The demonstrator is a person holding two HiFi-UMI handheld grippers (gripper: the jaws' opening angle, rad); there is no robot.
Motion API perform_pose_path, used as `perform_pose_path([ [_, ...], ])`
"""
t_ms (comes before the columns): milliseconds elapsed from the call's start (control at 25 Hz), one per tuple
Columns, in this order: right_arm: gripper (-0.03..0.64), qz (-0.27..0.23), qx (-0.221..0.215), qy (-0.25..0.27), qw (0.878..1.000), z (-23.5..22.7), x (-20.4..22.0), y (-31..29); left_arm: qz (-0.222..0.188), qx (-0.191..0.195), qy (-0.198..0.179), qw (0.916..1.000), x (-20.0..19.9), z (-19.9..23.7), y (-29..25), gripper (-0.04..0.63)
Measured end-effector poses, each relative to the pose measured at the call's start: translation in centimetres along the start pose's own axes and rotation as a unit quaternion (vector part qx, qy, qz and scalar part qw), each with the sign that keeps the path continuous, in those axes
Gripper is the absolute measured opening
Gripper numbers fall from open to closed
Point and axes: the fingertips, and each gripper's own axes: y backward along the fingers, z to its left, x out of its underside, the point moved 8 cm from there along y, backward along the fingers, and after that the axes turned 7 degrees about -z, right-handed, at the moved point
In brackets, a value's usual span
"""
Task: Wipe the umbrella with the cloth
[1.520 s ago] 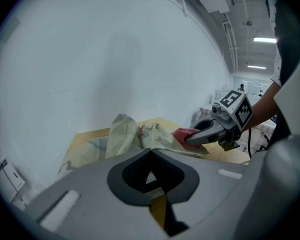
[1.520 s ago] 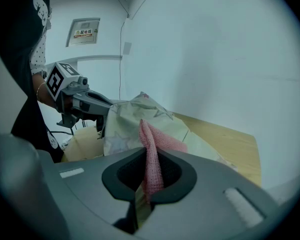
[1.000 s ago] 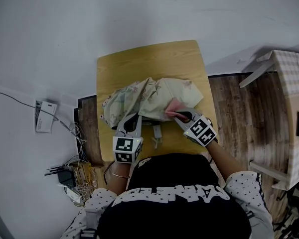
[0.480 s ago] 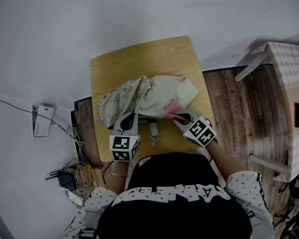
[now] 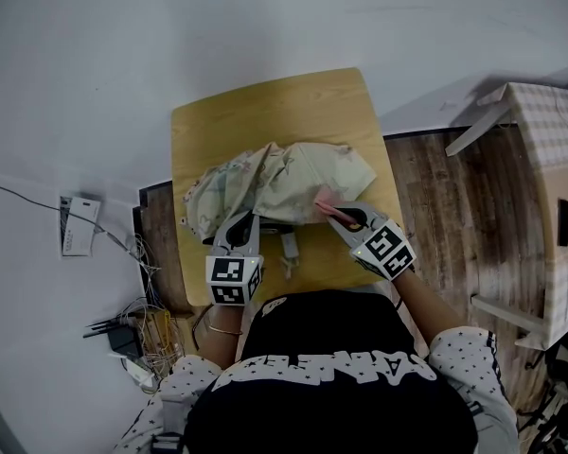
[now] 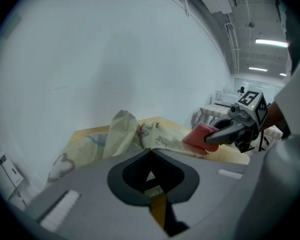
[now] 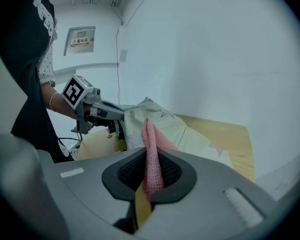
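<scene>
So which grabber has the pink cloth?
The right gripper: the cloth is pinched in its jaws. The left gripper is shut on the umbrella instead.

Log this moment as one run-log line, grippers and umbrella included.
left gripper: jaws shut at near edge of umbrella | right gripper: jaws shut on pink cloth, over umbrella | umbrella: on table
</scene>
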Motion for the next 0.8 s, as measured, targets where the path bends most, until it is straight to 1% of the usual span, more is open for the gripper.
perform_pose_path([
  [120,0.035,-0.036,0.039,0.019,0.998,-1.6,-1.3,0.4,0.0,-0.005,0.002,1.0,0.0,0.0,0.1,0.003],
  [200,0.035,-0.051,0.072,0.031,0.996,-2.9,-2.0,0.5,0.0,-0.007,0.003,1.0,0.0,0.0,0.1,0.003],
  [280,0.035,-0.061,0.092,0.039,0.993,-4.1,-2.8,0.4,-0.001,-0.008,0.002,1.0,0.0,-0.1,0.1,0.003],
  [520,0.035,-0.072,0.119,0.071,0.988,-7.0,-4.4,-0.4,-0.005,-0.017,0.021,0.9996,0.0,-0.3,0.2,0.003],
  [680,0.035,-0.056,0.136,0.081,0.986,-8.8,-4.2,-0.9,-0.006,-0.024,0.031,0.9992,0.2,-0.6,0.4,0.003],
  [800,0.035,-0.044,0.14,0.089,0.985,-9.8,-3.8,-1.4,-0.004,-0.031,0.039,0.9988,0.4,-0.6,0.5,0.003],
])
